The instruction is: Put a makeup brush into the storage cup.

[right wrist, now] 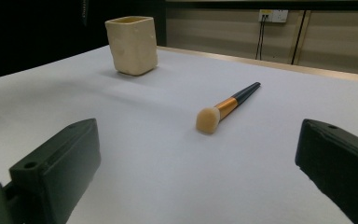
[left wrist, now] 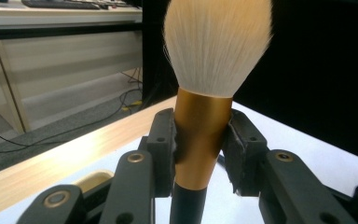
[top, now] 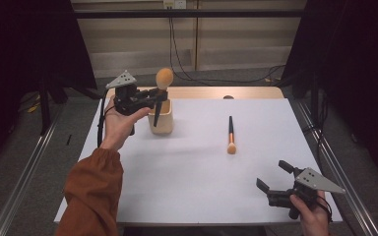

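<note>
On a white desk (top: 187, 162), the left gripper (top: 156, 97) pinches a brush (top: 161, 91) upright over a cup (top: 161, 123); the right gripper (top: 271, 175) rests spread near a second brush (top: 231, 135).

A large makeup brush (top: 160, 93) with a fluffy pale, rounded head, a gold-orange ferrule and a black handle stands upright, bristles up, its handle end over the mouth of a cream square-sided cup (top: 161, 118) on the white tabletop (top: 202, 177).
</note>
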`<state>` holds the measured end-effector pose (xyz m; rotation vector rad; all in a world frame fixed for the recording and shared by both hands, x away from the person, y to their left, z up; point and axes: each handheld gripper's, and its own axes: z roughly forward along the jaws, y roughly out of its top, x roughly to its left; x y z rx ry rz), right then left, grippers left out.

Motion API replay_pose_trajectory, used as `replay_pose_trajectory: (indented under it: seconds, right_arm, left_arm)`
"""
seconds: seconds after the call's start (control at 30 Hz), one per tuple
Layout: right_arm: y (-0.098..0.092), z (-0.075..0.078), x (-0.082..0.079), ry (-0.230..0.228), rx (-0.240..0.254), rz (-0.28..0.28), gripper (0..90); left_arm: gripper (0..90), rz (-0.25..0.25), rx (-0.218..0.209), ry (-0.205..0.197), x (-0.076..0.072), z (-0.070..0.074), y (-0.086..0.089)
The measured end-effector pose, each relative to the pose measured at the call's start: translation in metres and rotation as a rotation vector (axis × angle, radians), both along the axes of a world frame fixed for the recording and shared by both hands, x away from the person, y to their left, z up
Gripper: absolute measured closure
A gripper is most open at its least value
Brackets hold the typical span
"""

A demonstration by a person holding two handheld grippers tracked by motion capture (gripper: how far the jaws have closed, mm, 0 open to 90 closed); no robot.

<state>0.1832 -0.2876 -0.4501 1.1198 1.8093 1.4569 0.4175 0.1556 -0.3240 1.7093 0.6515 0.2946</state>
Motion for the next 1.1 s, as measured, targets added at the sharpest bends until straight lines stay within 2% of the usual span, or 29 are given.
replay_pose_trajectory:
  seconds: [0.23, 0.4, 0.6, 0.67, 0.9, 1.1]
  right_arm:
    - [0.0, 0.0, 0.0, 0.0, 0.005, 0.002, 0.0]
    - [-0.001, 0.0, 0.0, 0.001, 0.013, -0.002, 0.0]
    - [-0.001, 0.0, 0.0, 0.001, 0.013, 0.0, 0.0]
    - [-0.002, 0.0, 0.0, 0.001, 0.013, 0.001, 0.0]
    - [-0.003, -0.001, 0.001, 0.002, 0.021, 0.0, 0.0]
    - [-0.003, -0.001, 0.0, 0.005, 0.02, 0.0, 0.0]
  left_arm:
    - [66.3, 0.064, -0.018, -0.024, 0.015, 0.002, 0.002]
    - [66.2, 0.067, -0.048, -0.039, 0.018, 0.006, 0.0]
    - [66.3, 0.072, -0.049, -0.065, 0.022, 0.009, -0.003]
    - [66.3, 0.074, -0.047, -0.077, 0.027, 0.006, -0.004]
    - [66.3, 0.112, -0.051, -0.083, 0.041, -0.003, -0.003]
    - [66.2, 0.108, -0.041, -0.077, 0.045, -0.01, -0.002]
